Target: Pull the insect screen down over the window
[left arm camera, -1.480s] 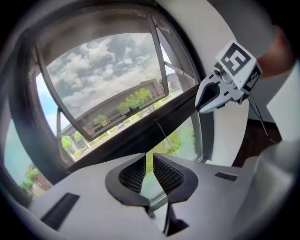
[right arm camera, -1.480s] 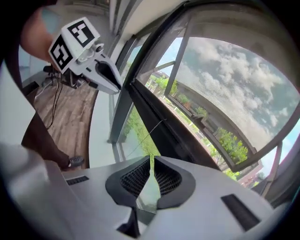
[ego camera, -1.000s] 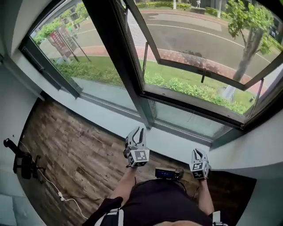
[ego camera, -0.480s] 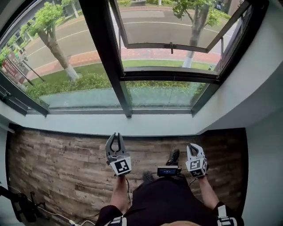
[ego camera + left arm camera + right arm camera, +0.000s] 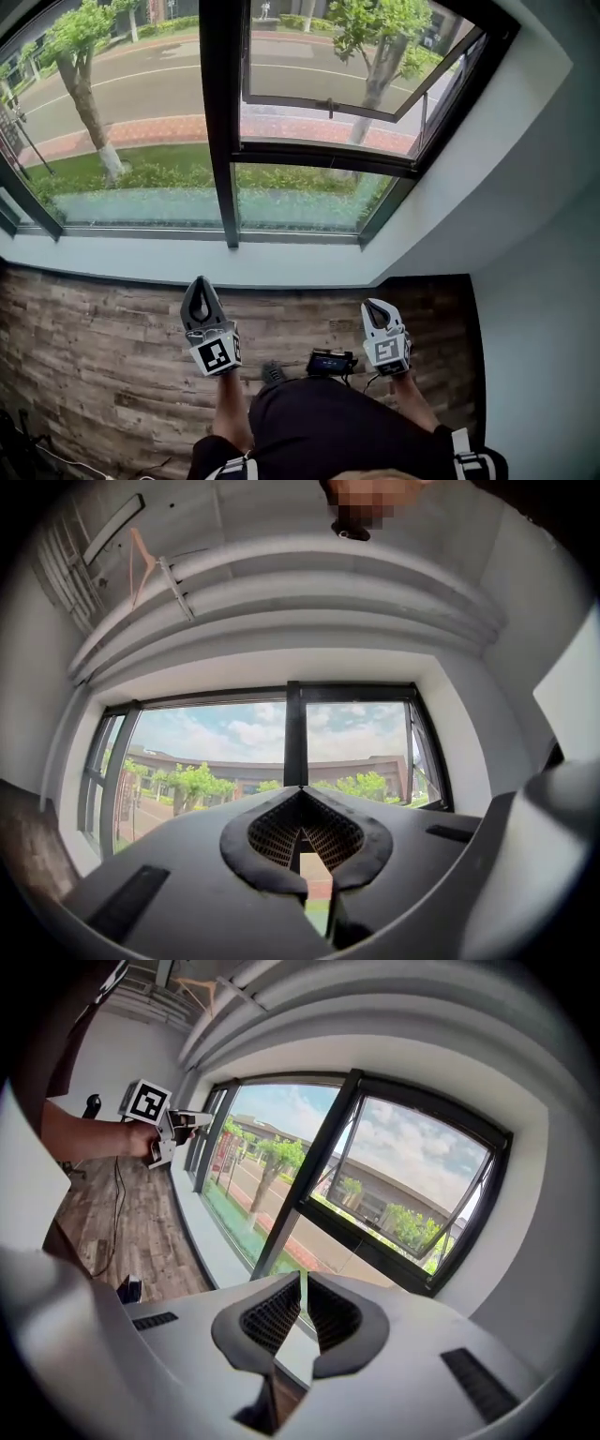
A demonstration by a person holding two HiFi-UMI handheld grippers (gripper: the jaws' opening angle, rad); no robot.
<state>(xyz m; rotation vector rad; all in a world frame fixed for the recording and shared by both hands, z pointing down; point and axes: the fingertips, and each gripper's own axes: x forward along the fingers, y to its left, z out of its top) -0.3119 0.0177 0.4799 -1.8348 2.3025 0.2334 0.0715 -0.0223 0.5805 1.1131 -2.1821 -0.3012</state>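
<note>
L tongs closing shut, empty, R tongs barely apart, empty, 1 window, 2 trees outside

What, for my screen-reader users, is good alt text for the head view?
Seen from above, a person on a wood floor faces a dark-framed window, holding the left claw and right claw, both empty. Trees outside.

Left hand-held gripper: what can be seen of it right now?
The left hand-held gripper is dark grey plastic, by its look, with a white marker cube at its base. Its jaws are together, the ribbed pads meeting at the tips, nothing between them. The person's forearm holds it above the wood floor, pointing at the window, touching neither.
</note>
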